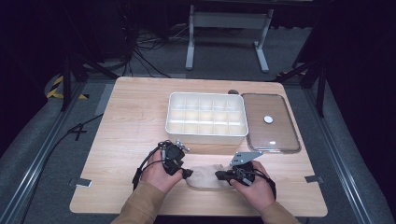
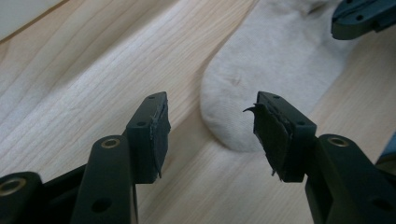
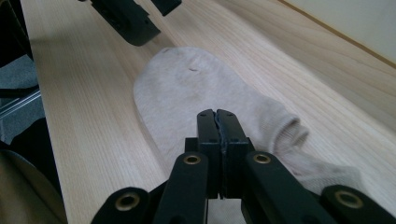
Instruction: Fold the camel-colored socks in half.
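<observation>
Sock [image 3: 196, 88], soft, limp and light, lay flat on the desk [image 1: 130, 116] near the compartment tray [image 1: 207, 116], its cuff seemingly pinched in the closed right fingers [image 3: 218, 116], its toe facing the wide-open, empty left fingers [image 2: 154, 130].

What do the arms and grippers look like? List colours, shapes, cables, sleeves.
Left gripper and right gripper: black, each with two flat-padded jaws and brass-coloured rivets. The left's pads look frayed at the edges. Black cables loop off the left; a grey three-cornered plate tops the right. Tan sleeves.

Beige sock [image 3: 196, 88], pale wood table [image 1: 135, 116], white tray [image 1: 206, 116]
</observation>
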The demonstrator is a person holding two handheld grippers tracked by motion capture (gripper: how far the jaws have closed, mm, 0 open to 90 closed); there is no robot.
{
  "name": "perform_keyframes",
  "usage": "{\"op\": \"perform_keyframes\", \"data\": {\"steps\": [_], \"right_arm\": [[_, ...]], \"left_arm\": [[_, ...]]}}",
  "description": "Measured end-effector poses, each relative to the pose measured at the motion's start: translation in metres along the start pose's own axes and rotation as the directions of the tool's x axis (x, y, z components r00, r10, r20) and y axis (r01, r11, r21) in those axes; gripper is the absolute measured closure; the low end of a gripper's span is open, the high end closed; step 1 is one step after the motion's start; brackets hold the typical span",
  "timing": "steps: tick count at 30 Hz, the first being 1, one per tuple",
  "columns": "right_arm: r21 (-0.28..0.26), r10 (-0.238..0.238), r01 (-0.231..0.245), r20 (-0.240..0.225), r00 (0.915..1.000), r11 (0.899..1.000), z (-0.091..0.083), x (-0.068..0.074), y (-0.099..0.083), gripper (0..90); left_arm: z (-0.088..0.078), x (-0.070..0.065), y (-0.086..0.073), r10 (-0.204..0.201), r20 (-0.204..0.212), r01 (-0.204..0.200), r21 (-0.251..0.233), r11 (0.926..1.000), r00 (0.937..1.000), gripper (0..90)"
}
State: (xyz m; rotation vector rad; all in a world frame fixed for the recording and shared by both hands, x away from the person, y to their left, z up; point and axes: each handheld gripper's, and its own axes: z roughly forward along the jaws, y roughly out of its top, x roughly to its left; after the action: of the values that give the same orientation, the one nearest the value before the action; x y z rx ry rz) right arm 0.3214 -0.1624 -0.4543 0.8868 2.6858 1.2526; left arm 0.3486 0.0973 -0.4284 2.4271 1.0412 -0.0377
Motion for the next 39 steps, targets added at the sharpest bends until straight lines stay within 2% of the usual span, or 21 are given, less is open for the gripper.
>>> {"op": "perform_keyframes", "data": {"steps": [7,11,17,22,23,32,35,36,39], "right_arm": [[0.042,-0.01,0.01,0.006,0.9999,0.999,0.009,0.0,-0.003,90.0],[0.093,-0.01,0.009,0.017,0.9998,0.996,0.014,-0.001,-0.007,90.0],[0.096,-0.011,0.01,0.014,0.9998,0.995,0.015,-0.001,-0.007,90.0],[0.095,-0.023,0.021,0.013,0.9997,0.995,0.015,-0.001,-0.007,90.0],[0.095,-0.024,0.023,0.016,0.9996,0.995,0.015,0.0,-0.007,90.0],[0.093,-0.03,0.029,0.018,0.9994,0.995,0.015,0.0,-0.007,90.0],[0.09,-0.038,0.036,0.023,0.999,0.995,0.015,0.001,-0.007,90.0],[0.09,-0.044,0.042,0.026,0.9987,0.995,0.015,0.001,-0.008,90.0],[0.091,-0.058,0.054,0.037,0.9976,0.994,0.014,0.003,-0.008,90.0]], "left_arm": [[0.004,0.002,-0.003,-0.039,0.027,0.038,0.023,0.999,0.9989,46.7],[0.005,0.004,-0.005,-0.05,0.019,0.049,0.033,0.9982,0.9986,45.7],[0.008,0.003,-0.006,-0.063,0.023,0.061,0.044,0.9971,0.9978,46.4],[0.01,0.004,-0.006,-0.074,0.033,0.073,0.011,0.9973,0.9968,48.8],[0.014,0.003,-0.007,-0.067,0.021,0.067,-0.014,0.9976,0.9975,49.6],[0.026,-0.002,-0.006,-0.08,0.033,0.081,-0.023,0.9964,0.9962,57.5],[0.029,-0.006,-0.005,-0.035,0.038,0.037,-0.034,0.9987,0.9986,58.3],[0.029,-0.007,-0.005,-0.032,0.041,0.033,-0.034,0.9989,0.9986,58.3],[0.03,-0.009,-0.004,-0.005,0.024,0.006,-0.038,0.9993,0.9997,61.8]]}}
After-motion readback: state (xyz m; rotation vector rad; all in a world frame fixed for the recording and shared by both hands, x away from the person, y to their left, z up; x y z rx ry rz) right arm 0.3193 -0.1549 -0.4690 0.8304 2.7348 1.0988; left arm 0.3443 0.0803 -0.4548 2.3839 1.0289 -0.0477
